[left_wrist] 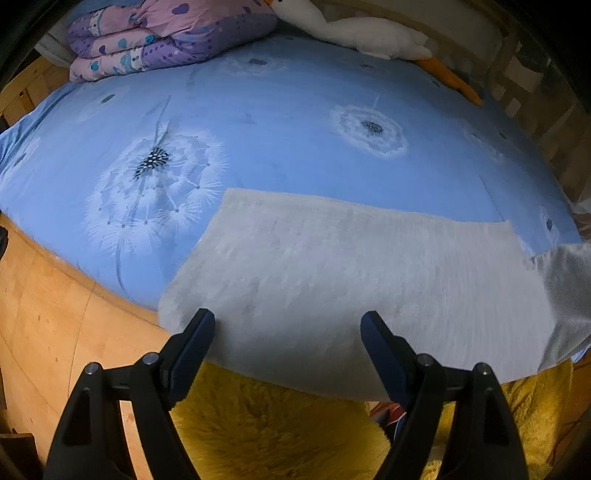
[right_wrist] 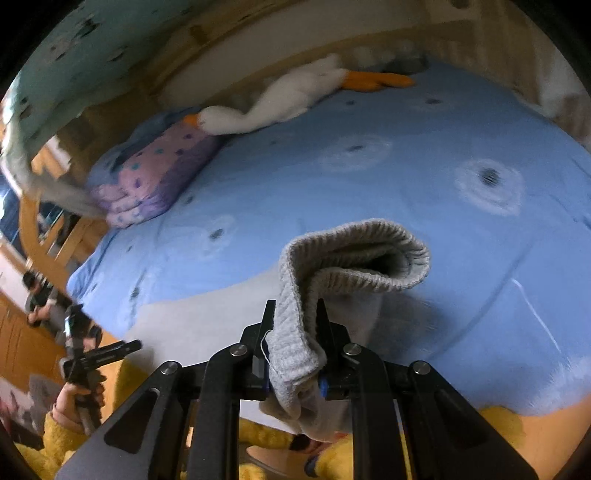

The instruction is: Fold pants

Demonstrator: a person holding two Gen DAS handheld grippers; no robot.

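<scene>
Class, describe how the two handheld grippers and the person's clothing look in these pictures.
Both the left gripper and the right gripper are black, with angular linkage arms, silver round pivot pins and dark blue finger pads. The person wears a fluffy yellow sleeve.

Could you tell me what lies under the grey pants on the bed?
Under the grey knit pants lies the blue dandelion-print bedsheet; whatever the fabric covers is hidden.

We are in a home bedroom. A bed with a blue dandelion-print sheet [left_wrist: 295,122] fills the frame, and at upper left we see a folded purple quilt [left_wrist: 162,37] beside a plush goose [left_wrist: 354,31].
</scene>
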